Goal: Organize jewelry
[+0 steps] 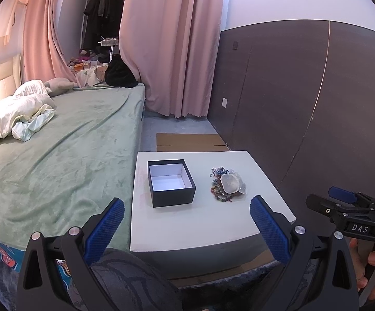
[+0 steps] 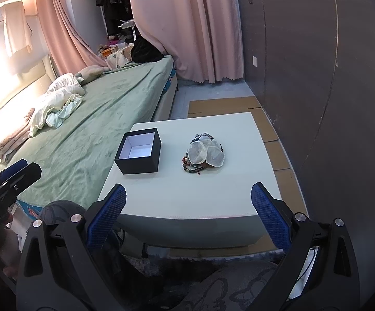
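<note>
Nearby, along the left: a bed (image 1: 65,142) under a green blanket, rumpled pale bedding (image 1: 21,116) at its far left end. Behind, pink curtains (image 1: 172,44) and a dark wall panel (image 1: 304,108) on the right. Flattened cardboard (image 1: 191,142) on the floor past the table.

Centre of both views: a low white table (image 2: 195,197), pushed against the bed's edge, likely so the work surface sits within easy reach from a seated position. On its left half, an open dark gift box (image 1: 171,186) with a white lining, empty, lid absent, probably waiting to receive pieces. Just right of it but apart, a heap of jewelry (image 2: 204,154): bead bracelets tangled beneath translucent white pouches (image 2: 208,151), nothing sorted yet.

Held back at the table's near edge, left gripper (image 1: 187,217), spread wide, gripping nothing. Likewise right gripper (image 2: 188,204), spread wide and empty, aimed roughly toward the heap, plausibly poised for a first pick. Sensible first grab: a top pouch, since the bracelets underneath look snarled.
</note>
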`<move>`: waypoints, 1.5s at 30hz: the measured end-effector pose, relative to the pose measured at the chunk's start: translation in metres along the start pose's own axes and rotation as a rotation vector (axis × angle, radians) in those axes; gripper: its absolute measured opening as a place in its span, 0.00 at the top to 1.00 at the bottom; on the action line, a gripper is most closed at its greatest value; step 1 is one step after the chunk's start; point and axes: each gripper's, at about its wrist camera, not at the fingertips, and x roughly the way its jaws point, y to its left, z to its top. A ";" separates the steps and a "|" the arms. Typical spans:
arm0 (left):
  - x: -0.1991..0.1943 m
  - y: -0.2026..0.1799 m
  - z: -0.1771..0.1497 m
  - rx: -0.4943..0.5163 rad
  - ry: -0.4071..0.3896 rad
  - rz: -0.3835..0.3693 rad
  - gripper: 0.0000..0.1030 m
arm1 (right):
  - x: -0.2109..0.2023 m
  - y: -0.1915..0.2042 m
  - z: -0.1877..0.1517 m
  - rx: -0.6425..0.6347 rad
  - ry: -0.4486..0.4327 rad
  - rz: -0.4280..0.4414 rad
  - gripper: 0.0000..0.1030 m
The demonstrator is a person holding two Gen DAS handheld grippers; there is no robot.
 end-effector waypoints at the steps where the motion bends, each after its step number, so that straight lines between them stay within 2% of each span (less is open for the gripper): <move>1: 0.000 -0.001 0.000 -0.001 0.000 -0.002 0.08 | 0.000 0.000 0.000 0.000 0.000 0.000 0.06; 14: -0.003 0.001 -0.004 -0.013 -0.010 -0.035 0.08 | -0.006 -0.002 -0.004 -0.006 -0.006 -0.006 0.06; 45: -0.009 0.007 -0.003 -0.024 -0.007 -0.038 0.08 | -0.007 -0.002 -0.003 0.007 -0.014 0.016 0.06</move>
